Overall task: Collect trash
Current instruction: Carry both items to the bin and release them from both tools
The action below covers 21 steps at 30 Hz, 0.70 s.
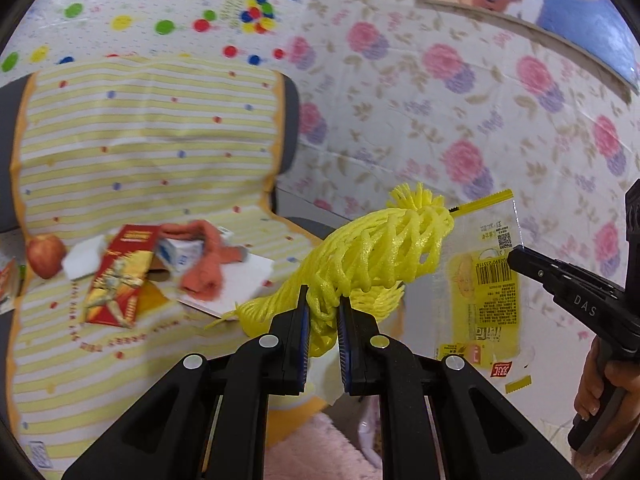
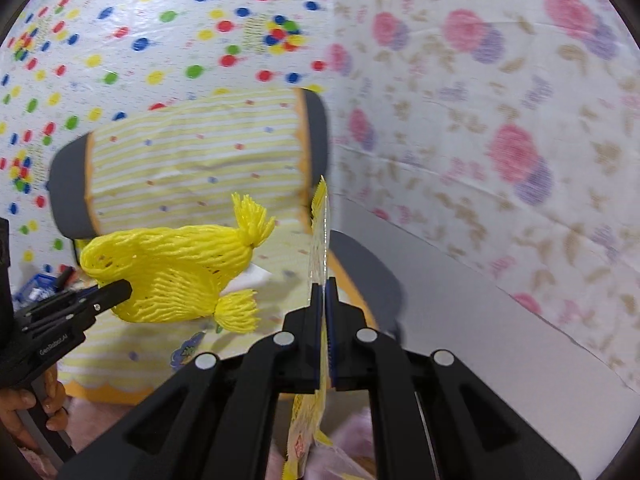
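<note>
Two pieces of trash: both were held off the chair, one in each gripper.
Landmark: the chair (image 1: 144,128), draped in a yellow-striped cover with small dots.
Left gripper (image 1: 323,300): its jaws were clenched on the yellow foam net (image 1: 376,252), leaving only a narrow gap filled by mesh.
Foam net relative to the fingers: a squeezed strand sat between the two blue pads near their tips; the bulk of the net bulged up beyond the tips, with a frayed tuft at its far end and a second tuft hanging lower (both tufts showed more plainly in the right wrist view).
Foam net relative to the chair: it hung in the air off the seat's front corner, touching nothing on it.
Right gripper (image 2: 323,286): its jaws were pressed flat together, pinching the yellow wrapper (image 2: 320,232).
Wrapper relative to the fingers: seen edge-on from the right wrist, it ran straight through the closed pads, its serrated top rising past the tips and its printed lower part trailing below them.
Wrapper relative to the chair: it hung to the side of the seat, beyond the foam net, against the flowered wall covering (image 1: 460,92).
On the chair seat: an apple (image 1: 45,256), a red printed carton (image 1: 120,280), a small white box (image 1: 182,254) and an orange cloth (image 1: 208,264) (blurred).
Person: a hand (image 1: 604,384) gripped the right gripper's handle.
</note>
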Tool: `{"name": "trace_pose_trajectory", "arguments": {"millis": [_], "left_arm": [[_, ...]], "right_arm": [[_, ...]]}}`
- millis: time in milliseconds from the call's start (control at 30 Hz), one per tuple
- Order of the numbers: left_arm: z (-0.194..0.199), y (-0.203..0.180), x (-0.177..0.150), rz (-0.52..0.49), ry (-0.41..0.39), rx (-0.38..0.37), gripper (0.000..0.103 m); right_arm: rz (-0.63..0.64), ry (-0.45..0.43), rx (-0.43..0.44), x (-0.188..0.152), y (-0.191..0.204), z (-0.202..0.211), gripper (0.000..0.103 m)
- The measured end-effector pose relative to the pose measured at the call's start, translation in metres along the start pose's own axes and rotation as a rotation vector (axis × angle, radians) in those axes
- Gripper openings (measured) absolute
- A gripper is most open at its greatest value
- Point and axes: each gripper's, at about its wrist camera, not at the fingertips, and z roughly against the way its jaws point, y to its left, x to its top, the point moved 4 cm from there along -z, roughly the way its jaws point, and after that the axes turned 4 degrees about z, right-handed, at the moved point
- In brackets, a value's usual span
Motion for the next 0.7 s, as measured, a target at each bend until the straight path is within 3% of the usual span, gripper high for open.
{"name": "trace_pose_trajectory", "arguments": {"millis": [300, 700], "left_arm": [[-0.034, -0.058, -0.047, -0.072, 0.089, -0.116, 0.013], [-0.089, -0.100, -0.077, -0.112, 0.221, -0.165, 0.017]], "right_arm": [[-0.049, 0.070, -0.145, -0.062, -0.049, 0.021, 0.003], [-0.153, 0.149, -0.191, -0.108, -0.102, 0.011, 0.003]]}}
